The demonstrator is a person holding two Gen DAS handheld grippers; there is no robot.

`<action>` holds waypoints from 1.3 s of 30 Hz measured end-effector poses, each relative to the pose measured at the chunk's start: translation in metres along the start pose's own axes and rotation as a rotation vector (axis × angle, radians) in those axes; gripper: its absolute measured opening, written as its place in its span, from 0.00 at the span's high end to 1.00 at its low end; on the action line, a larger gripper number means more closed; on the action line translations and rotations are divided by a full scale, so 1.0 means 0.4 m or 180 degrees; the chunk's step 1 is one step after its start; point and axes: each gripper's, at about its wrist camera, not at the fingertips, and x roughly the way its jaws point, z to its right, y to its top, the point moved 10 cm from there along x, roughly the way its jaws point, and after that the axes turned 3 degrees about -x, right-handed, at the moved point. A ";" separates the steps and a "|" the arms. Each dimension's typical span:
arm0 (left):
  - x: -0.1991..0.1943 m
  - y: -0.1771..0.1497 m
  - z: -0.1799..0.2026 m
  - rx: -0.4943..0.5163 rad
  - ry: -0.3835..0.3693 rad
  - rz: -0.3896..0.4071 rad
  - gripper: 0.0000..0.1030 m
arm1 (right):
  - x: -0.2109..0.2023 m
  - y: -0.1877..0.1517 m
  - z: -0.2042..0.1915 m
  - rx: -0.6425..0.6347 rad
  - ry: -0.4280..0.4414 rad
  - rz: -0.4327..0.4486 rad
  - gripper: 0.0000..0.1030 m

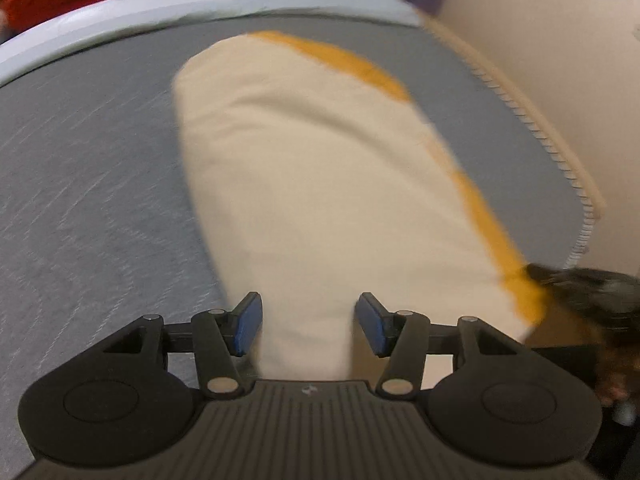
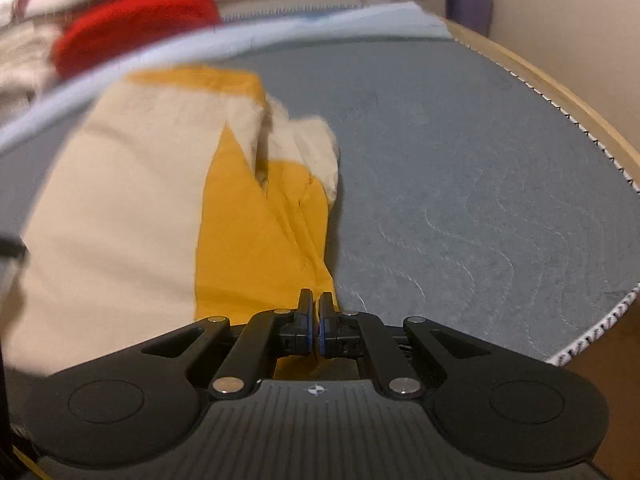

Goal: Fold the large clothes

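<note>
A cream garment with mustard-yellow panels [image 1: 312,168] lies lengthwise on the grey mattress [image 1: 88,168]. My left gripper [image 1: 309,322] is open, its blue-padded fingers [image 1: 248,322] either side of the garment's near cream end, not closed on it. In the right wrist view the same garment [image 2: 120,208] lies to the left, its yellow part [image 2: 256,248] running down into my right gripper [image 2: 315,318], which is shut on the yellow near edge. The right gripper's dark body shows at the garment's near right corner in the left wrist view [image 1: 588,292].
A red garment [image 2: 132,28] and a pile of pale clothes [image 2: 24,52] lie at the far left beyond a light-blue sheet edge [image 2: 224,36]. The mattress edge [image 2: 580,128] and a beige wall run along the right. A purple object [image 2: 468,4] stands by the wall.
</note>
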 end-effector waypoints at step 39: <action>0.062 0.076 -0.253 -0.1550 -0.0521 0.0128 0.16 | 0.167 0.249 -0.112 0.0433 0.1046 0.0060 0.45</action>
